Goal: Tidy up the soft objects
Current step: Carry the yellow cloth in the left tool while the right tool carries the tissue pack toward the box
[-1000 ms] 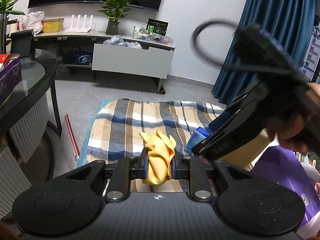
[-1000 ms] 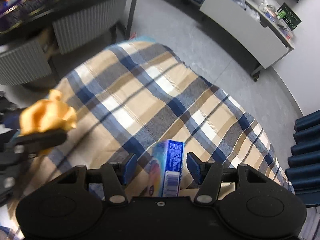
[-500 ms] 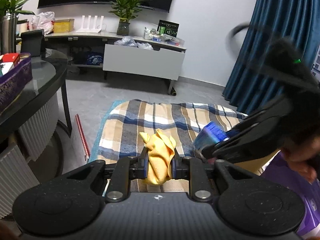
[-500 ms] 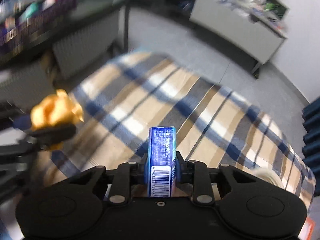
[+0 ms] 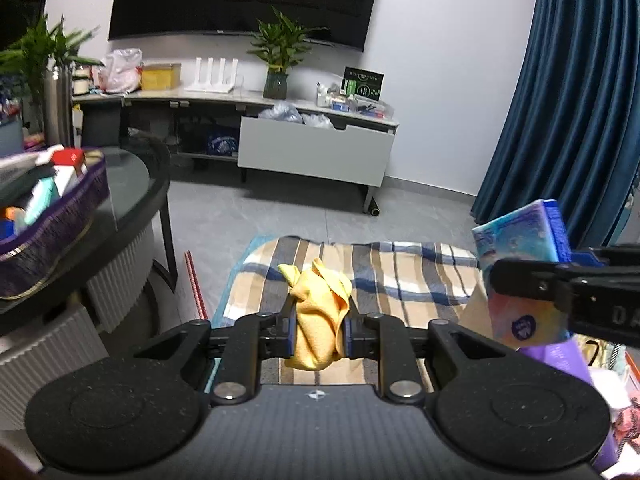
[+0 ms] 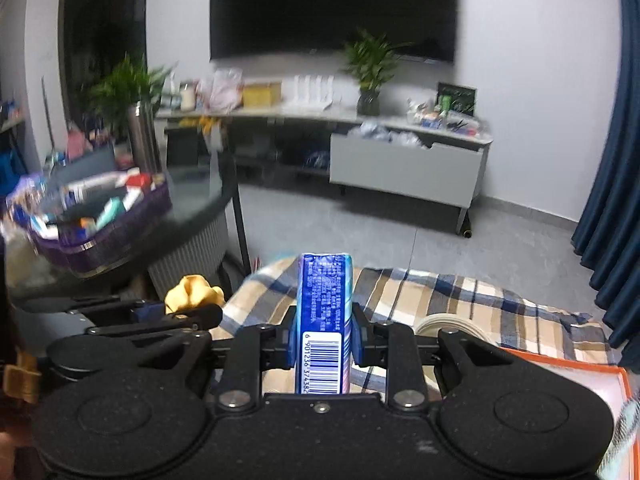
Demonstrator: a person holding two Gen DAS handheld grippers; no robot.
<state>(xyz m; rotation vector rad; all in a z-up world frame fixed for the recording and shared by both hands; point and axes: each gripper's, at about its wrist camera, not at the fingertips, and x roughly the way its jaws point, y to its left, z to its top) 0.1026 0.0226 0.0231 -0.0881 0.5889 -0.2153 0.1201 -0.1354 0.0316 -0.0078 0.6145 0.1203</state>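
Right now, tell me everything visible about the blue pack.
The blue pack is a small soft-looking tissue packet in glossy wrap: dark blue printed edge, white barcode label at the near end, pastel blue-pink face with a purple round mark. It stands on edge, clamped at both sides by the right gripper, held clear above the plaid blanket. Nothing else touches it.

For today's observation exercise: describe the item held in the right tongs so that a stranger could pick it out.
Start at the plaid blanket on the grey floor. Above its near edge, the right tongs clamp a blue soft tissue pack, standing upright. Unlike the crumpled yellow cloth to its left, it is flat-sided and carries a barcode.
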